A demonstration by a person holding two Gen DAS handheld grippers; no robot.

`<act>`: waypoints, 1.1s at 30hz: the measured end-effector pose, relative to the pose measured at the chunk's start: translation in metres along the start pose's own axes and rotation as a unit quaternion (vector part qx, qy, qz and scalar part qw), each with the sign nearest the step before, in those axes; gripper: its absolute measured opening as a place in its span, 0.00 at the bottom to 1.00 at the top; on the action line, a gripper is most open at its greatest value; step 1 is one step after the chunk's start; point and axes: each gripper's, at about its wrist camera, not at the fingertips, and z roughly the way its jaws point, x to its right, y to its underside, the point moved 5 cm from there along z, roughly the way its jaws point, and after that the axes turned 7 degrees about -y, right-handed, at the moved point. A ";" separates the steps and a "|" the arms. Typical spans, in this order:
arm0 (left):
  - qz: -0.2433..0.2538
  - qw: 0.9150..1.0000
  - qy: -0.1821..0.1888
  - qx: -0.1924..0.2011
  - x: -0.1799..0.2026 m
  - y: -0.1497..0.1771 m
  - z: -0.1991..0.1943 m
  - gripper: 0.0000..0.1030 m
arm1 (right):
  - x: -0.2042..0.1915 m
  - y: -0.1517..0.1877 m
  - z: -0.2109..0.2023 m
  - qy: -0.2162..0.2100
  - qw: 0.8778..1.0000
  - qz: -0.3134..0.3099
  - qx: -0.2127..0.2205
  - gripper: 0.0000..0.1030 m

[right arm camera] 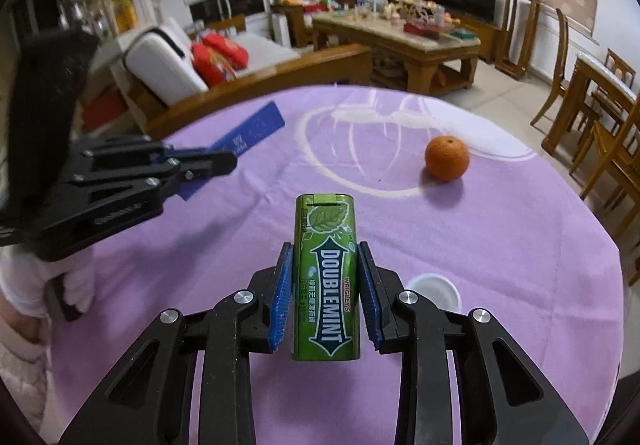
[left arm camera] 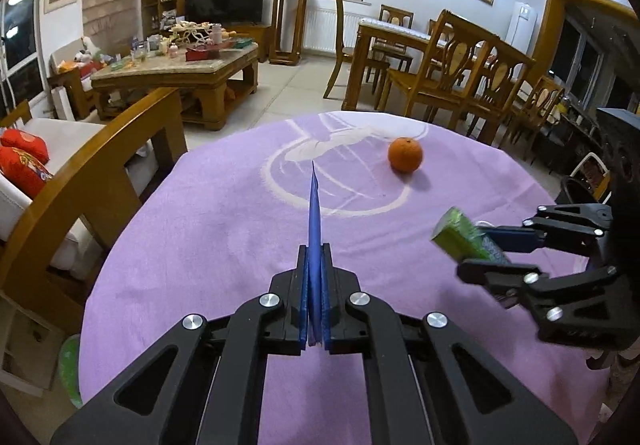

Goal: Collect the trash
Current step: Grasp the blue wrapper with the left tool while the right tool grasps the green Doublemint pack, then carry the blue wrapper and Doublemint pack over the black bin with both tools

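Note:
My left gripper (left arm camera: 315,261) is shut on a thin blue card (left arm camera: 314,213), seen edge-on and sticking forward over the purple tablecloth (left arm camera: 200,245). In the right wrist view the same blue card (right arm camera: 256,129) shows flat in the left gripper (right arm camera: 224,165) at the left. My right gripper (right arm camera: 325,277) is shut on a green Doublemint gum pack (right arm camera: 325,277), held lengthwise above the cloth. The gum pack (left arm camera: 464,239) and the right gripper (left arm camera: 488,249) appear at the right of the left wrist view.
An orange (right arm camera: 447,158) lies on the cloth (right arm camera: 500,245) to the far right, also the orange (left arm camera: 405,154). A white round lid (right arm camera: 436,291) rests under my right fingers. A wooden sofa (left arm camera: 80,181) stands left; dining chairs (left arm camera: 460,73) stand beyond the table.

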 end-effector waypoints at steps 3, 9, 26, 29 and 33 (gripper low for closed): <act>0.009 1.000 0.004 0.010 0.012 0.001 -0.010 0.05 | -0.001 0.008 -0.026 -0.010 1.000 0.009 0.025 0.30; 0.042 0.998 0.022 0.040 0.054 -0.005 -0.033 0.05 | 0.016 0.036 -0.088 -0.006 0.997 0.034 0.071 0.30; 0.166 0.971 0.162 0.064 0.286 -0.024 -0.037 0.06 | 0.178 0.161 -0.282 0.092 0.964 0.168 0.186 0.30; 0.190 0.962 0.189 0.058 0.330 -0.024 -0.033 0.06 | 0.213 0.193 -0.317 0.116 0.953 0.194 0.203 0.30; 0.215 0.951 0.217 0.050 0.382 -0.020 -0.026 0.06 | 0.251 0.234 -0.355 0.147 0.938 0.224 0.220 0.30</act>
